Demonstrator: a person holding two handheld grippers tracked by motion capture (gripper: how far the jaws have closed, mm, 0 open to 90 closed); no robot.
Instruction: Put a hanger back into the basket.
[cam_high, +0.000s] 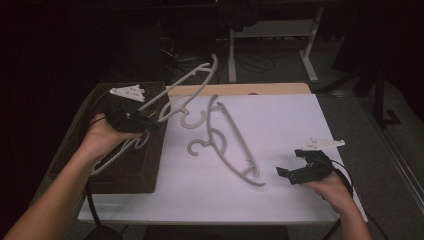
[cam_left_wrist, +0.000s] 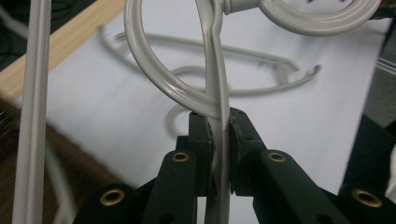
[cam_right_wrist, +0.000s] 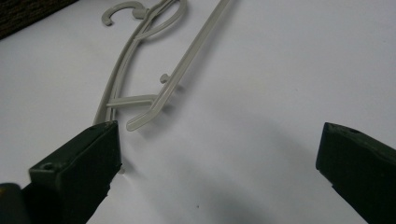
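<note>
One raised left hand (cam_high: 102, 135), tongs (cam_left_wrist: 219, 140) around hanger (cam_left_wrist: 215, 60)

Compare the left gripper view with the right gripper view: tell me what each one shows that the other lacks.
Left gripper view alone: the left gripper shut on a raised grey hanger, wood edging at the table's far side. Right gripper view alone: the right gripper open, nothing between its jaws, a hanger end beside one jaw. Both: the white table and grey hangers lying on it.
</note>
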